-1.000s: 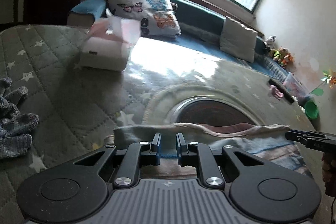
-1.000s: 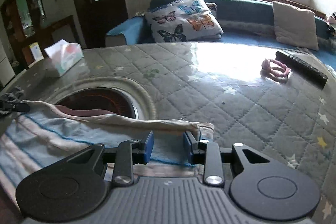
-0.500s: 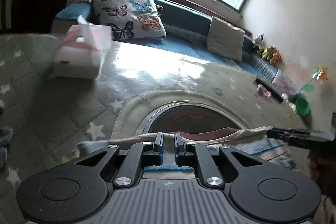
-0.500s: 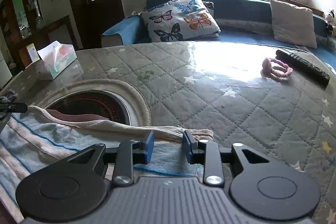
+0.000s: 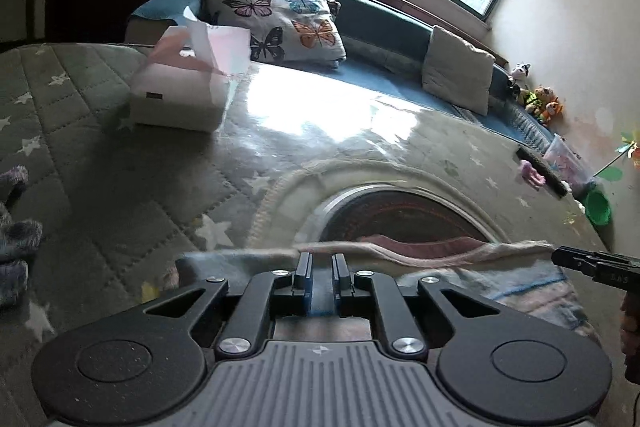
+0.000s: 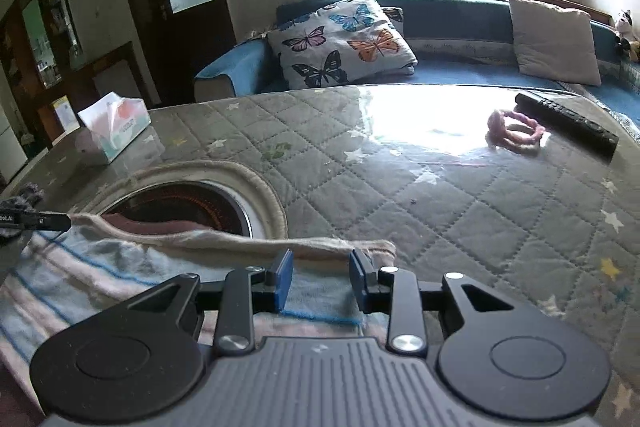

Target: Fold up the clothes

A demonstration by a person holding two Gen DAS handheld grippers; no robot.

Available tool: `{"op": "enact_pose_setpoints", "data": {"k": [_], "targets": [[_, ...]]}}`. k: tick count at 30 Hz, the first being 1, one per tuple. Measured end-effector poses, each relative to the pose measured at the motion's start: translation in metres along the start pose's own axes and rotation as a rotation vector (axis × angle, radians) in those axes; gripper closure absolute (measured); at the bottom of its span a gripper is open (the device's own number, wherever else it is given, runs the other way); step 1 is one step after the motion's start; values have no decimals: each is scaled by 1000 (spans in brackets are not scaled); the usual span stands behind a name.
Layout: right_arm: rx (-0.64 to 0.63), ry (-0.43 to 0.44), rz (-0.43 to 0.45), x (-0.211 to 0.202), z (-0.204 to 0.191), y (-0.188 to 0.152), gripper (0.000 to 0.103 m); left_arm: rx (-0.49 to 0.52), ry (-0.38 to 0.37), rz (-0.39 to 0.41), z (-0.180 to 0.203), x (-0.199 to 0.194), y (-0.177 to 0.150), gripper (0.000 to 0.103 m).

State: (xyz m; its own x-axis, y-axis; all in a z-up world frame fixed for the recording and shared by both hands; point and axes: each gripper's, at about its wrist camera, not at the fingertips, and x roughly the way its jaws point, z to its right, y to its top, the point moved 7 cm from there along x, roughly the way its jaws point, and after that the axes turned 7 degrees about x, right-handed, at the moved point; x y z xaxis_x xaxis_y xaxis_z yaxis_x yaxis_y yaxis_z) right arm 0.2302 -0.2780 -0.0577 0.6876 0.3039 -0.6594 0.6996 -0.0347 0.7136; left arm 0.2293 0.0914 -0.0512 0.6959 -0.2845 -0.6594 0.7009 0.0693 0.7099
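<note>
A striped blue, pink and cream garment [image 6: 100, 267] lies on the quilted table at its near edge, over part of a round dark inset [image 6: 176, 203]. It also shows in the left wrist view [image 5: 480, 267]. My left gripper [image 5: 320, 275] has its jaws nearly together over the garment's near-left edge; whether cloth is pinched is hidden. My right gripper [image 6: 320, 275] is open over the garment's right end, its fingers astride the cloth. Each gripper's tip shows in the other's view, the right [image 5: 588, 263] and the left [image 6: 36, 221].
A tissue box [image 5: 180, 91] stands at the table's far left. A pink hair tie [image 6: 514, 129] and a black remote [image 6: 566, 121] lie at the far right. A grey knitted item [image 5: 16, 235] lies at the left. A sofa with cushions [image 6: 340, 39] is behind.
The left gripper's jaws have opened slightly from half a second ago. The right gripper's jaws have opened wider. Both stay over the garment's near edge.
</note>
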Motion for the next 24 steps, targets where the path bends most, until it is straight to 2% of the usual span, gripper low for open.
{"op": "enact_pose_setpoints", "data": {"k": [5,7,13,18,21,24], "targets": [[-1,-9,-23,-18,10,-8,72,69,-53,5,40,-23,-18,86],[18,-2,-40,-23,14,-12,72,76,-75,-3,55,-29,-28,81],[60,21,-74,-25,21,-21,72,121,-174,-15,113,-43,-57,80],[85,24,-81,-21,29,-15,72,260,-259,-14,178,-46,-73,77],[98,28,-83,-20,31,-15,72,303,-281,-7,202,-45,-78,76],[106,32,-81,-22,31,-17,72,315,-264,0,208,-48,-81,76]]}}
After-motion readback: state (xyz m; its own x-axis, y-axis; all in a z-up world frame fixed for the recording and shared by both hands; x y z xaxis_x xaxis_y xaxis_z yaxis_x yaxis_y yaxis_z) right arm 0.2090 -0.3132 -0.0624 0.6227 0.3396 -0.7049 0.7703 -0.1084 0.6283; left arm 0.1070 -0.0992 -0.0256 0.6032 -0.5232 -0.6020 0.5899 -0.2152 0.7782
